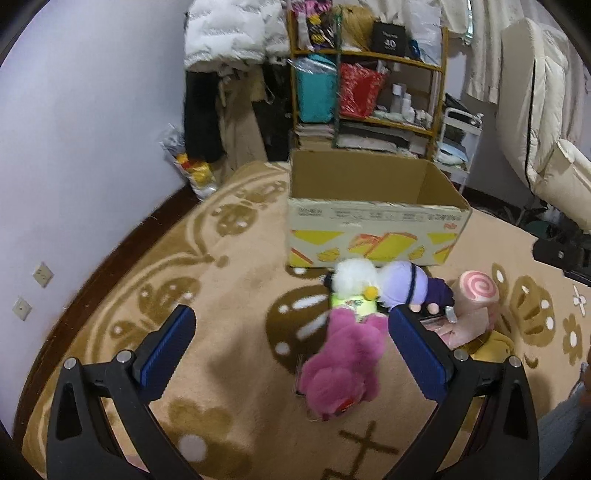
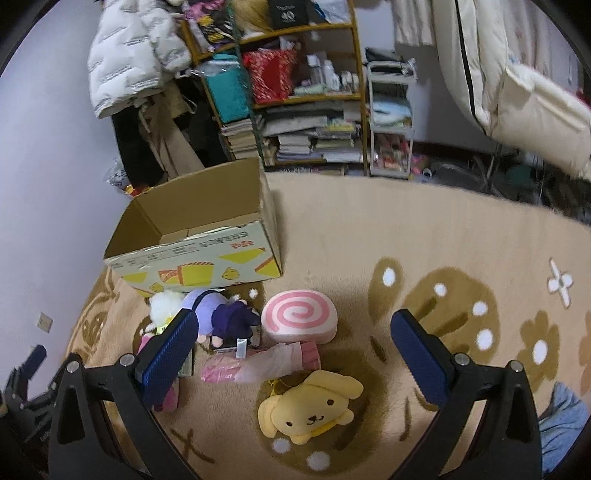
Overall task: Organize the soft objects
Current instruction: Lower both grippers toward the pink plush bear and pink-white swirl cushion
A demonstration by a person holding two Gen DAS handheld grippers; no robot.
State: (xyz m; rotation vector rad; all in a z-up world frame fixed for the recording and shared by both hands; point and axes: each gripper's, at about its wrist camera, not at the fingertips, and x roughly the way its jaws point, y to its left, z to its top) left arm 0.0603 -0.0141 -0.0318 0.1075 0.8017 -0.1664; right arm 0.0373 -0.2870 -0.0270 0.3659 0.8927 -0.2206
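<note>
Several plush toys lie on the rug in front of an open cardboard box [image 1: 373, 225] [image 2: 195, 254]. A magenta plush [image 1: 343, 362] sits between the fingers of my left gripper [image 1: 291, 325], which is open and holds nothing. Behind it lie a white fluffy toy [image 1: 354, 278] [image 2: 164, 304] and a purple doll [image 1: 413, 286] [image 2: 221, 312]. A pink swirl cushion [image 2: 299, 314] [image 1: 476, 291], a pink wrapped bundle [image 2: 258, 363] and a yellow dog plush [image 2: 310, 406] lie ahead of my right gripper [image 2: 293, 328], also open and holding nothing.
A tan patterned rug [image 2: 424, 240] covers the floor. Behind the box stand a wooden shelf [image 1: 369, 74] [image 2: 295, 92] full of bags and books, a small white cart [image 2: 389, 122] and hanging coats [image 1: 229, 33]. A cream padded chair [image 1: 546, 129] is at the right.
</note>
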